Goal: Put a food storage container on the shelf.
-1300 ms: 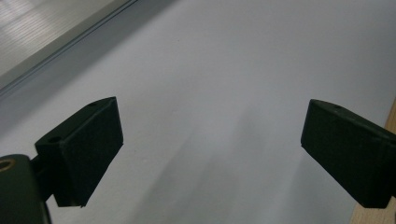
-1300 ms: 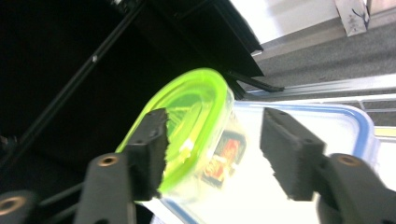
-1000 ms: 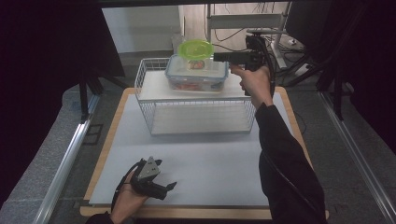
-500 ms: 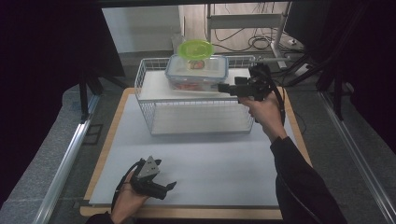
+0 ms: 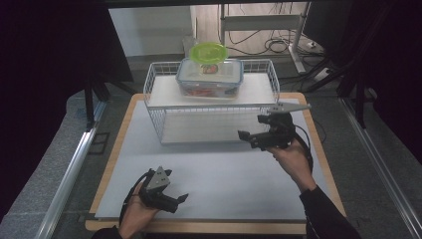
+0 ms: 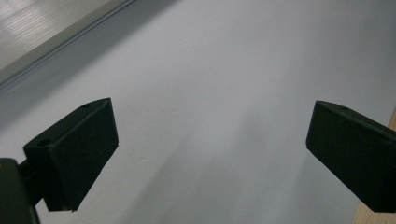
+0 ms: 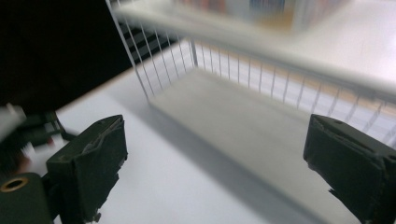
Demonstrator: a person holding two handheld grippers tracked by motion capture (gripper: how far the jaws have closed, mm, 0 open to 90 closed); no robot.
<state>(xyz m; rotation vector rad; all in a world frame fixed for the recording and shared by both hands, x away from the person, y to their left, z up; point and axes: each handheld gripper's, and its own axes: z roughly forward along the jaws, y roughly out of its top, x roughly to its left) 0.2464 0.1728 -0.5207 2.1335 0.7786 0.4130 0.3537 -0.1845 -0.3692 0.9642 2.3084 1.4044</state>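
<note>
A clear food box (image 5: 209,78) with a blue-rimmed lid rests on the upper shelf of a white wire rack (image 5: 164,107) at the back of the table. A round green lid (image 5: 209,51) lies on the box's far side. My right gripper (image 5: 247,136) hovers open and empty, just right of the rack's front. In the right gripper view (image 7: 215,168) its jaws stand wide apart, facing the rack's lower shelf (image 7: 243,121). My left gripper (image 5: 181,199) rests low at the table's front left, open and empty. Its own view (image 6: 210,154) has bare white table between the jaws.
The white table top (image 5: 224,174) has a wooden border (image 5: 318,144). Metal rails (image 5: 64,169) run along both sides of the table. Desk legs and cables (image 5: 278,45) lie on the floor beyond the rack.
My right gripper has come down and toward me from beside the food box on the upper shelf to the rack's front right. The left gripper has stayed put.
</note>
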